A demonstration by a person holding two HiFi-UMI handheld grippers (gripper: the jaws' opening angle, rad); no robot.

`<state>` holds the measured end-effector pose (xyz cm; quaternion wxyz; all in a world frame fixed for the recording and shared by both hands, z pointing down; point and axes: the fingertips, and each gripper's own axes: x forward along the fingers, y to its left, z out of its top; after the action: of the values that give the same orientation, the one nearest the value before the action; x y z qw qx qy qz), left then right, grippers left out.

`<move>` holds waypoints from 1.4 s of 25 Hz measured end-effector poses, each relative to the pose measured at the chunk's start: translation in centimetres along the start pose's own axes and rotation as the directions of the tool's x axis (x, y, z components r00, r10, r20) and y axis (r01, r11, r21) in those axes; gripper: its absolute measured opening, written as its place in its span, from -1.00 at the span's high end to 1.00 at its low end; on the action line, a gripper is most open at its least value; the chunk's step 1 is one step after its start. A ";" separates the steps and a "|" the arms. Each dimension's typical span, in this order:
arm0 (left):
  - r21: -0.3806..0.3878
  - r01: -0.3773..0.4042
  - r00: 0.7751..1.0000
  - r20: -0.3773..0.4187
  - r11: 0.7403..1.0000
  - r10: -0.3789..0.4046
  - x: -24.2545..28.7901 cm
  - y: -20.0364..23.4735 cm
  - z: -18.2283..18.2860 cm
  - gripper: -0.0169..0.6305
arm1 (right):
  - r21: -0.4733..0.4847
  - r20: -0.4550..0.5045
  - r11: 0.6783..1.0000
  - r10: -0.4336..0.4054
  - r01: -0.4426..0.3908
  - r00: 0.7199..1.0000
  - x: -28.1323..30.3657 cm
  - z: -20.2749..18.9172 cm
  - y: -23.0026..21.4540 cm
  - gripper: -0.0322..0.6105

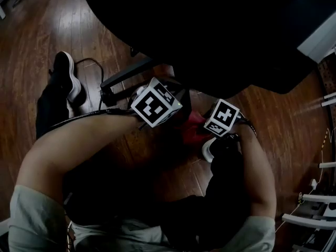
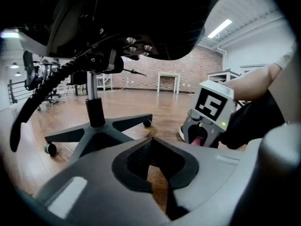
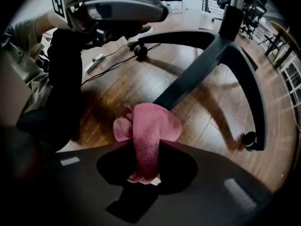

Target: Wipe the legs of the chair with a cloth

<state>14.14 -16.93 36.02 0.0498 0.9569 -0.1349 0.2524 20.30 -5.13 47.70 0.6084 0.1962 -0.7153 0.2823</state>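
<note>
Brick wall (image 2: pixel 197 69) behind chair (image 2: pixel 94 132): left gripper view

Head view overhead, steeply down past the chair seat (image 1: pixel 210 25), left gripper view low, near level, facing the chair base (image 2: pixel 94 131) at middle left, right gripper view close above that same base, looking down.

No word, brand or number can be read anywhere. The only sign-like marks are black-and-white square patterns, 1 on each visible face of the left cube (image 1: pixel 156 102), which sits on the left hand-held gripper (image 2: pixel 150 154), and of the right cube (image 1: pixel 221 117), on the right hand-held gripper (image 3: pixel 146 147). They are blocks, not letters. A small dark print on the grey sleeve (image 3: pixel 19 55) in the right gripper view is too small to make out.
</note>
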 end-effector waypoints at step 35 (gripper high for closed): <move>-0.618 -0.350 0.936 -0.251 0.704 0.246 11.5 -2.4 -8.9 0.08 | 0.239 0.379 0.846 -0.534 0.477 0.756 -10.3 -2.4 -6.5 0.59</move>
<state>20.19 -15.86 49.40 0.3489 0.8222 -0.3635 0.2648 28.07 -9.22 38.94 0.4744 0.4781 -0.7321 0.1016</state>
